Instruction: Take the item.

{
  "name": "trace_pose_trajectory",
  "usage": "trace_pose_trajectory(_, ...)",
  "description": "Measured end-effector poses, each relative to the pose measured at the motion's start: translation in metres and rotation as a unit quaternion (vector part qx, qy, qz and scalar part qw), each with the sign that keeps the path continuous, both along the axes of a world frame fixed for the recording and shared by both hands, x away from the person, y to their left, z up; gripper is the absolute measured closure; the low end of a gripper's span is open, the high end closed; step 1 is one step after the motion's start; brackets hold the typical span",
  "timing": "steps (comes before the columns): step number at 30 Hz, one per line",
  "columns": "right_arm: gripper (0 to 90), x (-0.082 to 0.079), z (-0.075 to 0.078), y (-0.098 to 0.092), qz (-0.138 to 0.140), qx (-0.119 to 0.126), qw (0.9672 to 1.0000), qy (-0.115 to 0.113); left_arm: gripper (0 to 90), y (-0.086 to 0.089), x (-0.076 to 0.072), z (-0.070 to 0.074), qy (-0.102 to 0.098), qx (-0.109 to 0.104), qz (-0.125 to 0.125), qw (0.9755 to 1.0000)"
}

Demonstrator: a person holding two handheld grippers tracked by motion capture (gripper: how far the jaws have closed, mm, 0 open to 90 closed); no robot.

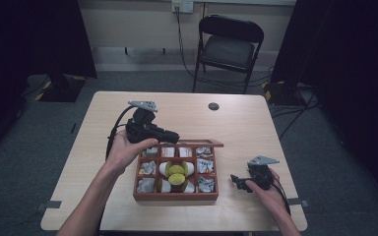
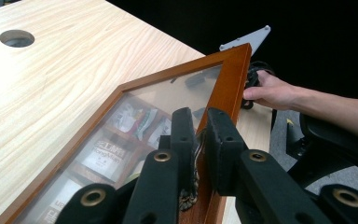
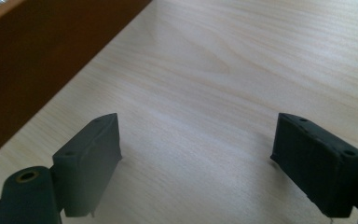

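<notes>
the left gripper [image 2: 196, 135] is clenched on the front rail of the wooden box's [image 1: 175, 196] glass lid [image 2: 135, 116], near the tabletop's near edge, while the right gripper [image 3: 198, 161], spread wide, rests just beside the box's right wall.

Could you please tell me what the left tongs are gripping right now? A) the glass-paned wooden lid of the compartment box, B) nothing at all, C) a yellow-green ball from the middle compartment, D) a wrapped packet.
A: in the left gripper view the left tongs are closed on the frame of the glass-paned reddish-brown wooden lid, raised above the wooden compartment box.
</notes>
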State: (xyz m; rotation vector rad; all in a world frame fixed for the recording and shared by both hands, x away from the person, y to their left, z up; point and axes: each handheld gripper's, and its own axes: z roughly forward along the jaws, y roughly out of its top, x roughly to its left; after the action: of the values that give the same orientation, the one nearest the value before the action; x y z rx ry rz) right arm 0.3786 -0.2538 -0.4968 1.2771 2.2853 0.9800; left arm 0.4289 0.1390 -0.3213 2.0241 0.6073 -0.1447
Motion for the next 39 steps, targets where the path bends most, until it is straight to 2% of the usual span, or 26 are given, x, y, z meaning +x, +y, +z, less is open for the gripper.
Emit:
trace_pose_trajectory(11, 18.8, -0.013, 0.024, 0.015, 0.020, 0.051, 0.9979, -0.033, 81.9, 0.000, 0.001, 0.000, 0.003, 0.002, -0.005, 1.0000)
trace_pose_trajectory(13, 21.6, -0.019, 0.032, 0.021, 0.033, 0.064, 0.9965, -0.041, 81.9, -0.001, 0.000, 0.000, -0.002, 0.004, -0.005, 1.0000)
trace_pose_trajectory(18, 22.1, -0.025, 0.039, 0.031, 0.051, 0.069, 0.9948, -0.053, 82.0, -0.002, -0.002, 0.002, -0.009, 0.012, -0.002, 0.9999)
trace_pose_trajectory(21, 22.4, -0.034, 0.045, 0.045, 0.077, 0.081, 0.9921, -0.058, 82.0, -0.002, -0.002, 0.003, -0.011, 0.013, -0.002, 0.9998)
trace_pose_trajectory(25, 23.6, -0.037, 0.048, 0.058, 0.098, 0.083, 0.9900, -0.057, 82.0, -0.001, -0.001, 0.002, -0.009, 0.006, 0.002, 0.9999)
trace_pose_trajectory(27, 24.9, -0.038, 0.047, 0.070, 0.119, 0.090, 0.9878, -0.044, 82.0, -0.001, -0.001, 0.000, -0.004, 0.003, -0.002, 1.0000)
trace_pose_trajectory(30, 26.8, -0.039, 0.047, 0.081, 0.135, 0.090, 0.9861, -0.038, 82.0, -0.002, -0.003, 0.002, -0.011, 0.011, 0.000, 0.9999)
trace_pose_trajectory(34, 28.2, -0.041, 0.049, 0.098, 0.158, 0.094, 0.9824, -0.036, 82.0, -0.002, -0.003, 0.001, -0.011, 0.010, -0.001, 0.9999)
trace_pose_trajectory(39, 29.0, -0.042, 0.045, 0.123, 0.190, 0.083, 0.9780, -0.022, 82.0, -0.001, -0.002, 0.001, -0.006, 0.008, -0.002, 0.9999)
